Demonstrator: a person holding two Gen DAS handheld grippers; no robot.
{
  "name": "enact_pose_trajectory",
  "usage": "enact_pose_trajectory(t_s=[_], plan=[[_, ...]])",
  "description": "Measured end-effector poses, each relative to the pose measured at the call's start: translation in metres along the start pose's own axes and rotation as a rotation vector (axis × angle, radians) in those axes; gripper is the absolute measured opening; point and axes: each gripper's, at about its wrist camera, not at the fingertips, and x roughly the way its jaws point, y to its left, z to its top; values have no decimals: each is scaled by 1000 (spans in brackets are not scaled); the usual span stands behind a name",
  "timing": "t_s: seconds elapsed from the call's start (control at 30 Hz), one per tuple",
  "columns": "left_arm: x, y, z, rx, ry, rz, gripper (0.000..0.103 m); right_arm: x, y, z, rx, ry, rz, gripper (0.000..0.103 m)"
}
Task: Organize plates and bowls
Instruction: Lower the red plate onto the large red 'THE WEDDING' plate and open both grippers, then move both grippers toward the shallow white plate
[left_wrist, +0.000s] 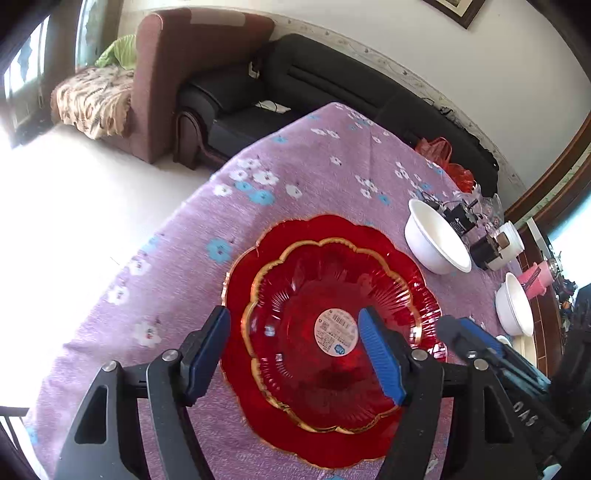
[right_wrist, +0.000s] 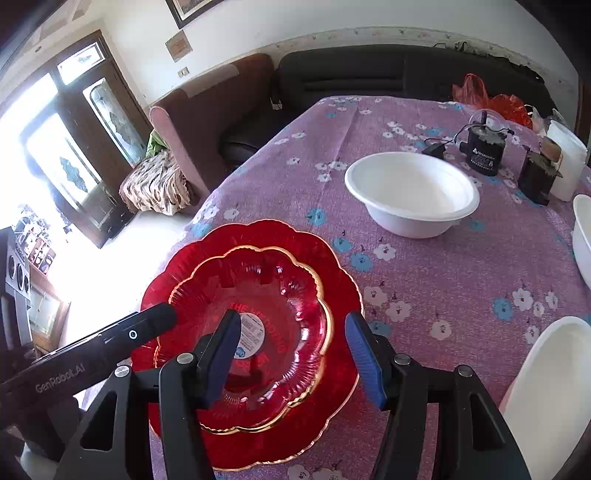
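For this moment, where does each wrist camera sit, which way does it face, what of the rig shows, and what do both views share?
Left wrist: on the left gripper, angled down at the stacked red plates; its own open fingers show, the right gripper at the right edge.
Right wrist: on the right gripper, angled down at the same plates; own open fingers, left gripper's body at left.
Shared: plates, white bowl, purple floral tablecloth, black sofa.

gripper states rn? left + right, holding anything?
Left gripper: open, holding nothing, fingers straddling the rim of the smaller red plate.
Right gripper: open, holding nothing, over that plate's other side.
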Motion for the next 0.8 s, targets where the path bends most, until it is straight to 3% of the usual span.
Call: enact_pose_trajectory(t_s=[0.27, 0.47, 0.53, 0.67, 0.73, 0.8], plan=[[-66, -28, -15, 73, -135, 26, 77, -78, -42, -6, 66, -133, 13, 72], [-117, -82, -40, 226, -214, -64, 83, -139, -87, -16, 102, -216, -37, 74], [-125, -103, -46, 285, -183, -138, 85, -162, -101, -16, 106, -244, -67, 74], [-128, -132, -43, 324, -11, -319, 85, -218, -121, -1, 91, -314, -146, 74], [-132, -142, -32, 320, 26, -348, 85, -252, -127, 13, 85, -371, -174, 78], [-138, -153, -16, 317, 16, -330, 85, -284, -129, 26, 84, -431, -196, 85]])
